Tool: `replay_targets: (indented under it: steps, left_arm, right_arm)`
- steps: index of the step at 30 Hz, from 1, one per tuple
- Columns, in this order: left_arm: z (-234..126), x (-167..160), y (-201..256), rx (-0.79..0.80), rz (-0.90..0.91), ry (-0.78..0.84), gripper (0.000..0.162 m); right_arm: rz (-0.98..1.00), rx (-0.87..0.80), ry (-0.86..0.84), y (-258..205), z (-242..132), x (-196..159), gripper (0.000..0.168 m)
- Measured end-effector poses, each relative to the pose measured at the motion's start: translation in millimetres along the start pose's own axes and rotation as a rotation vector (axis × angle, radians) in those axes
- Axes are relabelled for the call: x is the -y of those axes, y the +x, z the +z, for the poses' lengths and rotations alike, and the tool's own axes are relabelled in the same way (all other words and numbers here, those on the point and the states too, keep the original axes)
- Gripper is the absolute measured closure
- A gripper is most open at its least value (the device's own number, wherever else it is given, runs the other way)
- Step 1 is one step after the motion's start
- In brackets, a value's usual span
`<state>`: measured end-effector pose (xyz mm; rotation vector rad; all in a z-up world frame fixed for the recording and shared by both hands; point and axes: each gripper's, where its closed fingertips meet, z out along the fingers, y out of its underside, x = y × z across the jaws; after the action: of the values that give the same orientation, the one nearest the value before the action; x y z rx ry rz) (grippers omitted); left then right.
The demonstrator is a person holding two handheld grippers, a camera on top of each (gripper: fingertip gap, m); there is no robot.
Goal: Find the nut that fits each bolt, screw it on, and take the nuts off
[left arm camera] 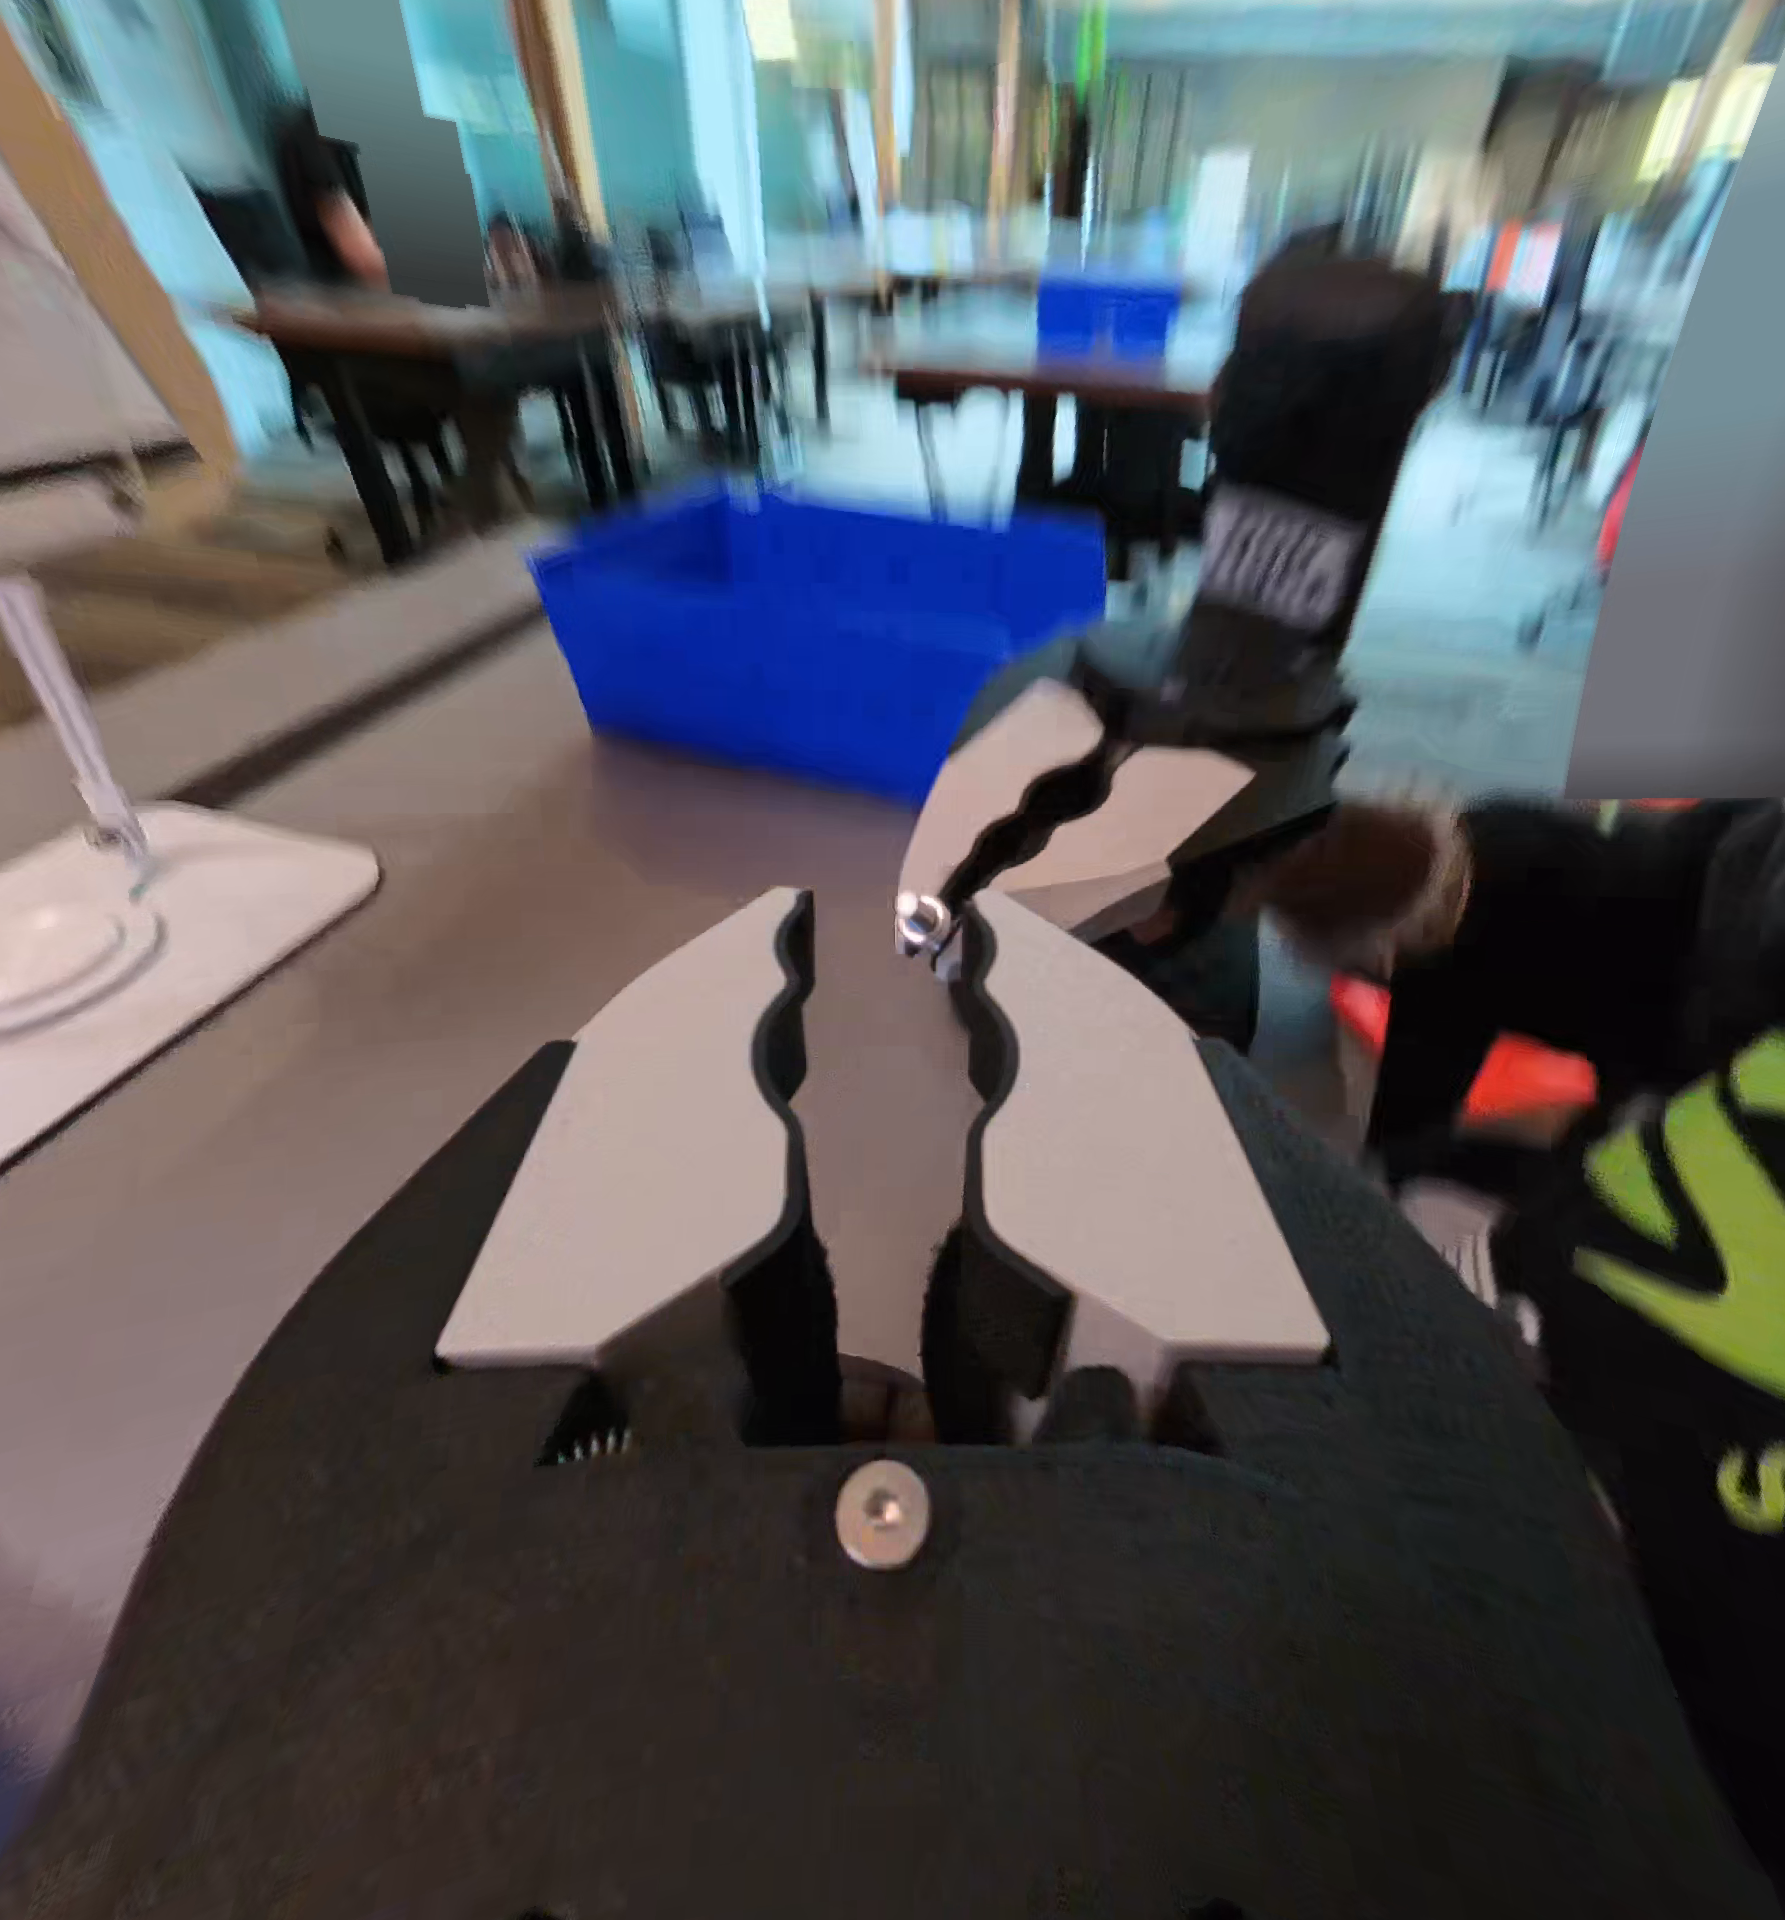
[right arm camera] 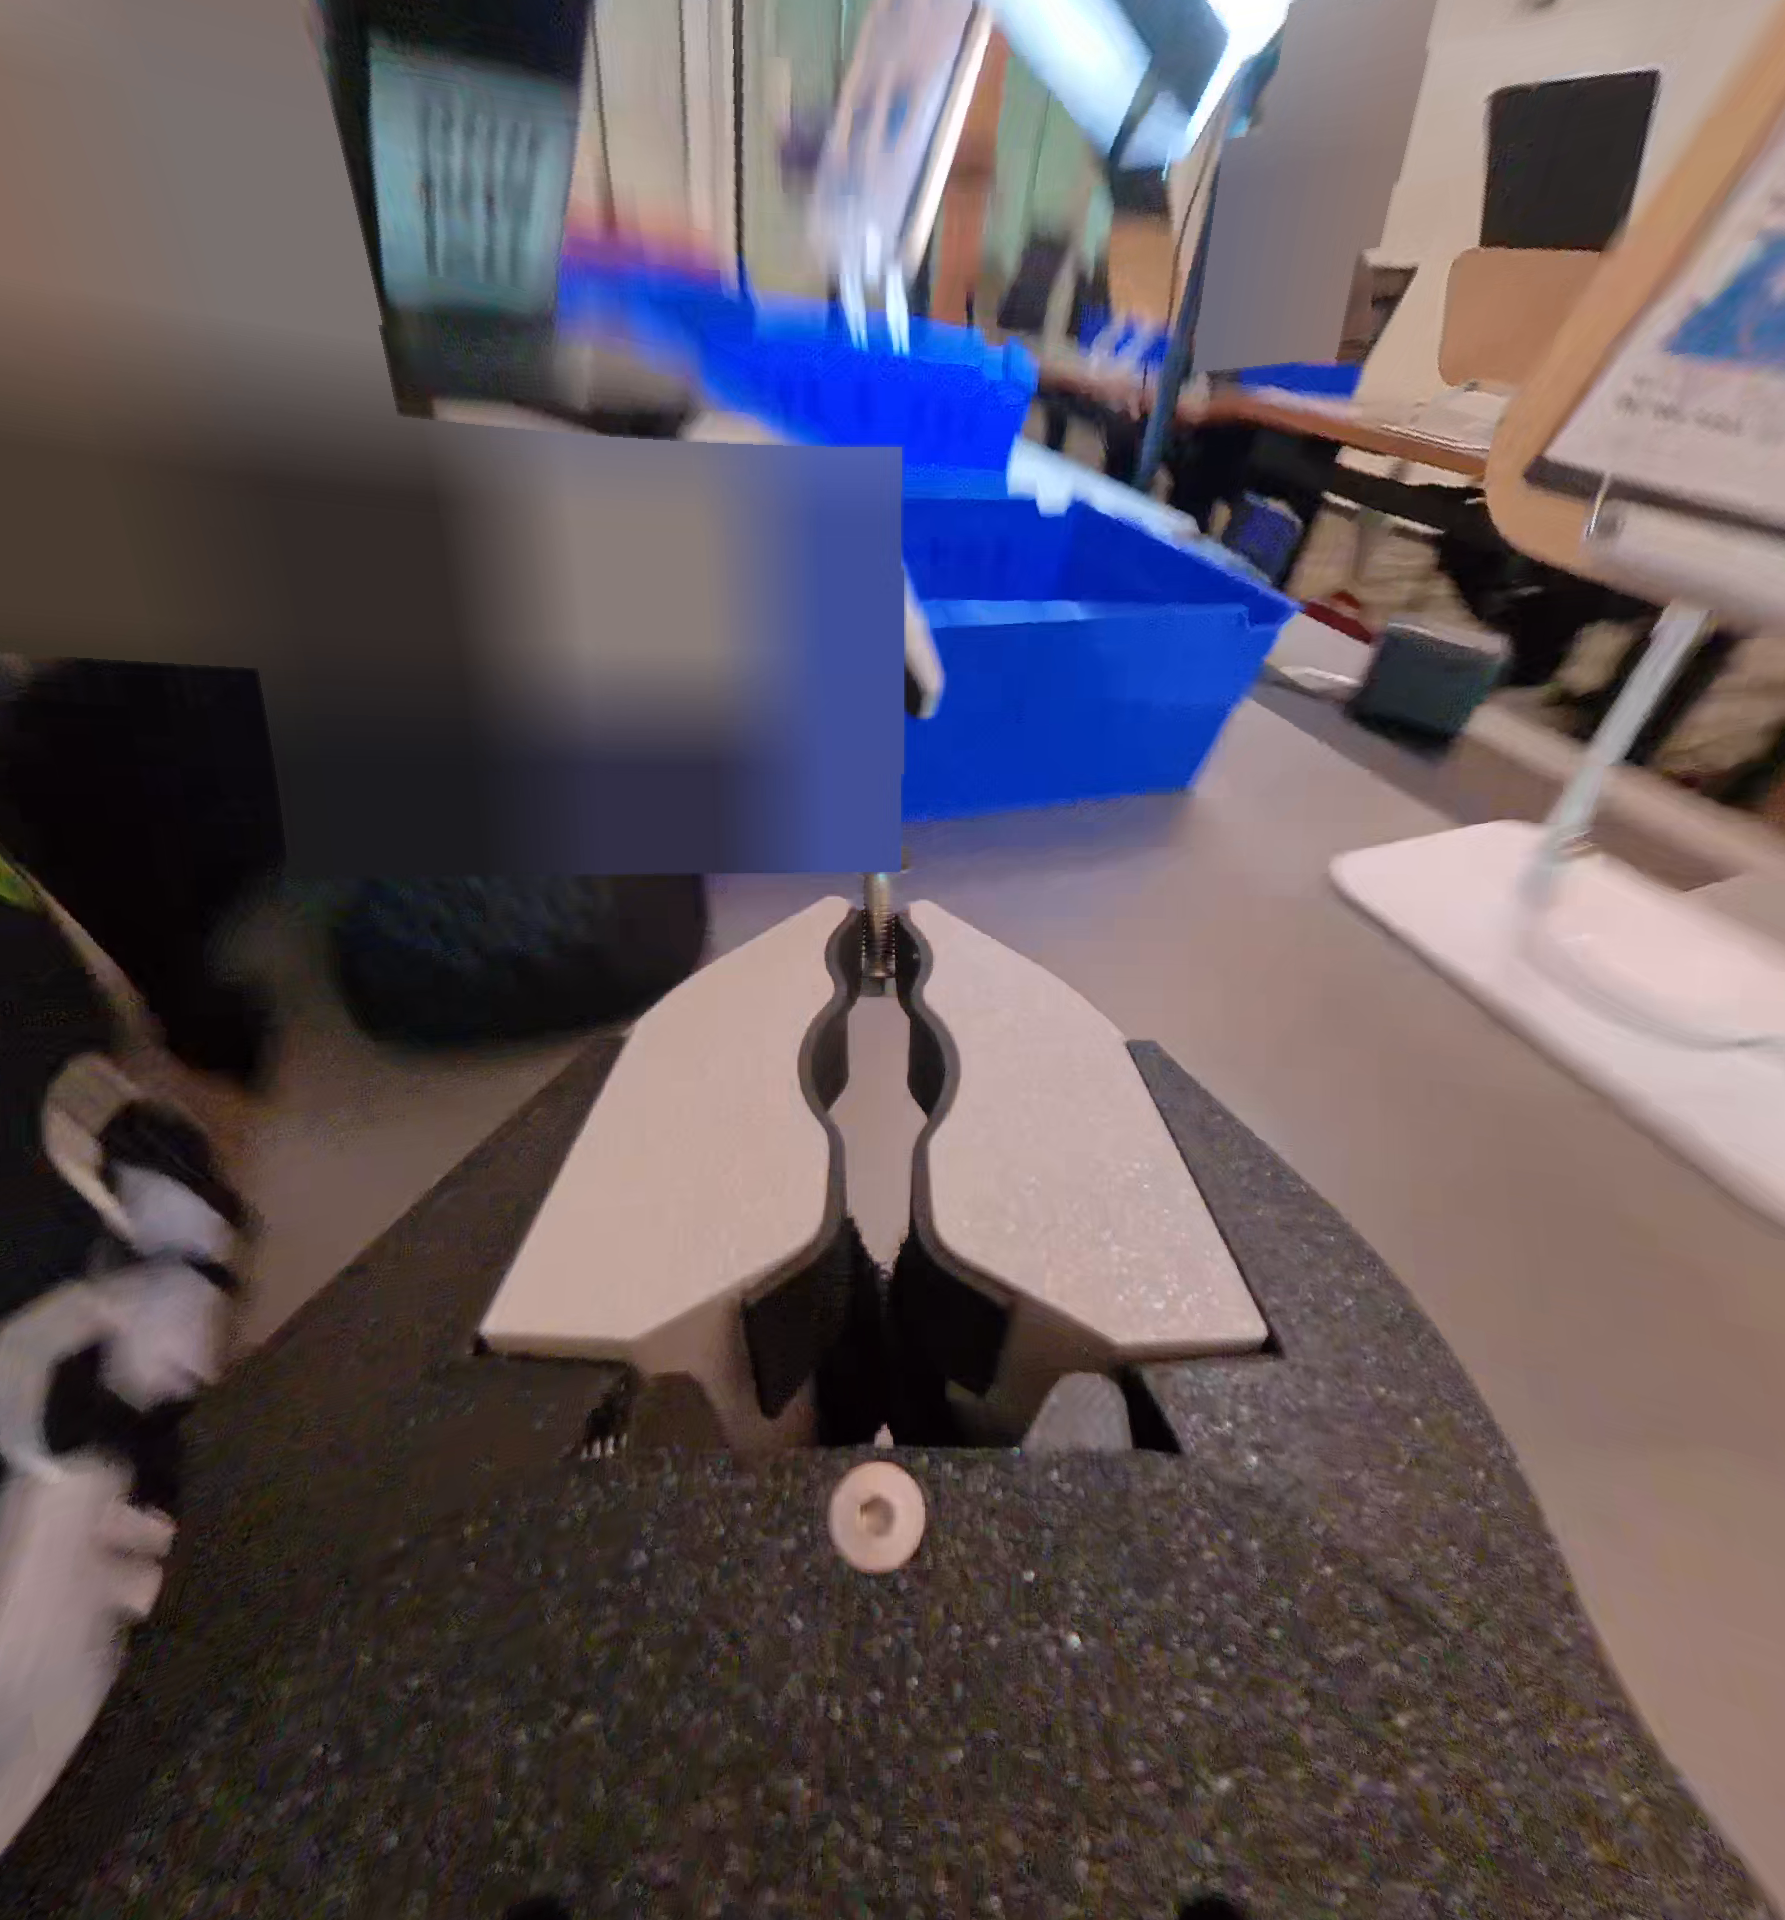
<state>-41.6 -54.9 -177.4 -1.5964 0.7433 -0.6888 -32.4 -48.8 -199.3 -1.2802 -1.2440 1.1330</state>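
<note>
My right gripper [right arm camera: 875,920] is shut on a small silver bolt [right arm camera: 875,948], whose threaded shank sticks out forward between the tips; a blurred patch hides its far end. In the left wrist view the right gripper [left arm camera: 961,891] comes in from the upper right and holds the bolt above the grey table [left arm camera: 555,987]. A silver nut [left arm camera: 916,923] sits on the bolt's end. My left gripper [left arm camera: 890,914] is open, and the nut lies between its fingertips, close to the right fingertip [left arm camera: 987,935]. I cannot tell whether it touches.
A blue plastic bin [left arm camera: 815,623] stands on the table behind the grippers and also shows in the right wrist view [right arm camera: 1064,675]. A white stand base [left arm camera: 140,935] lies to the left [right arm camera: 1594,987]. A person's black garment with green print [left arm camera: 1698,1195] is at the right.
</note>
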Motion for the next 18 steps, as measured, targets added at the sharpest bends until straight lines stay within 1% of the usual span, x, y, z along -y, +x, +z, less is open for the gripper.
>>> replay_targets:
  steps: [1, 2, 3, 5, 9, 12, 14, 16, 18]
  left_arm:
    - [-1.4, 9.4, -0.6, 0.017, -0.035, 0.104, 0.132]
    - [-1.7, 12.2, -1.3, 0.042, -0.053, 0.164, 0.13]
    - [-0.4, 10.6, -4.2, 0.088, -0.06, 0.192, 0.127]
    - [5.8, 5.4, -5.7, 0.172, -0.06, 0.23, 0.125]
    - [25.4, -1.6, 6.6, 0.244, -0.028, 0.255, 0.126]
    - [31.5, 3.5, 9.4, 0.219, -0.114, 0.303, 0.13]
    - [32.5, 6.4, 10.5, 0.182, -0.184, 0.331, 0.131]
    - [34.4, 5.7, 12.1, 0.16, -0.214, 0.33, 0.132]
    - [34.6, 5.7, 12.1, 0.141, -0.257, 0.339, 0.135]
  right_arm:
    - [0.172, 0.04, 0.109, 3.2, -4.8, 12.6, 0.163]
    - [0.31, 0.075, 0.201, 6.8, -9.7, 22.8, 0.163]
    - [0.412, 0.095, 0.268, 10.9, -13.3, 29.4, 0.163]
    - [0.544, 0.113, 0.361, 15.6, -16.4, 36.4, 0.162]
    - [0.765, 0.213, 0.502, 13.1, -16.5, 46.4, 0.163]
    - [0.8, 0.235, 0.541, 11.6, -15.5, 47.0, 0.163]
    - [0.791, 0.224, 0.544, 11.1, -14.3, 46.0, 0.163]
    - [0.766, 0.204, 0.545, 11.1, -13.7, 45.4, 0.163]
    - [0.738, 0.194, 0.54, 10.3, -13.3, 44.9, 0.163]
